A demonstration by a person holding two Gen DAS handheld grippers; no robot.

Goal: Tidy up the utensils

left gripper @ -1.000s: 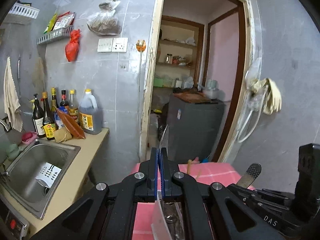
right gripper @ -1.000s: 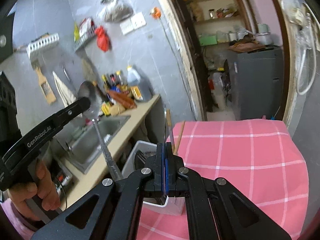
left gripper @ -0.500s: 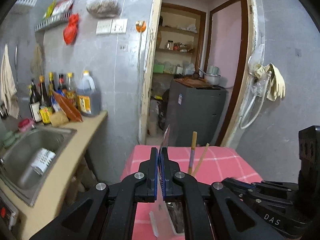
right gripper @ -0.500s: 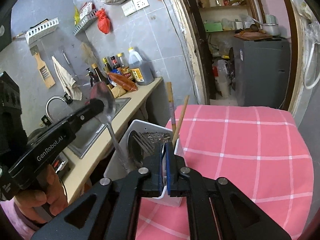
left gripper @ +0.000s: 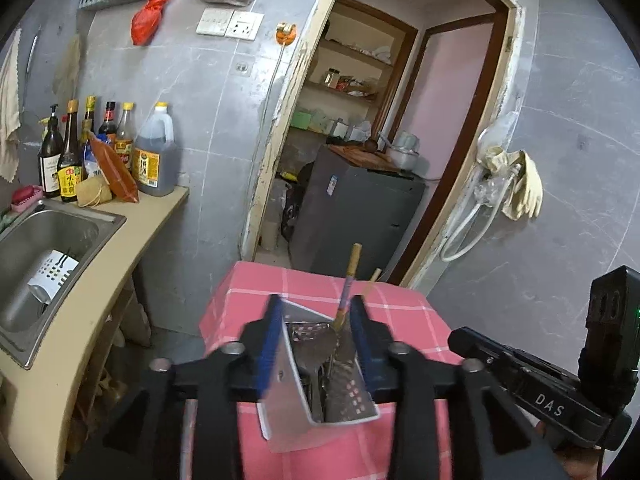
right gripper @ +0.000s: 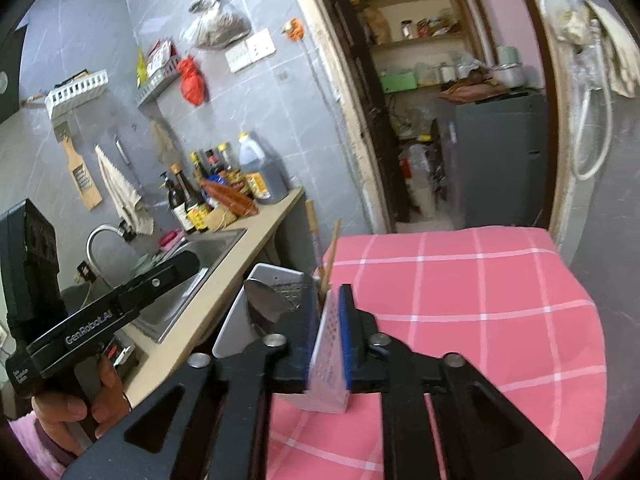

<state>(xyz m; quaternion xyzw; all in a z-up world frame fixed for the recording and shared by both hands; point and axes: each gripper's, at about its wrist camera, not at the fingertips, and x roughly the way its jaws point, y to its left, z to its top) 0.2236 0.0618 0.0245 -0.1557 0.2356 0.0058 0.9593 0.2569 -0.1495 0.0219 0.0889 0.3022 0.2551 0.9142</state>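
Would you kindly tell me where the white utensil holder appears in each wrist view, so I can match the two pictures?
Left wrist view: the white utensil holder sits bottom centre on the pink checked tablecloth, framed by the tool's fingers.
Right wrist view: the holder is lower centre-left, at the tablecloth's left edge.
Shared landmark: the large brown jug on the counter.

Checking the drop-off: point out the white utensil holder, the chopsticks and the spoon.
white utensil holder [left gripper: 280, 420]: left wrist view, near left wall.
chopsticks [left gripper: 353, 256]: left wrist view, upper end of the taller stick.
spoon [right gripper: 264, 306]: right wrist view, bowl.
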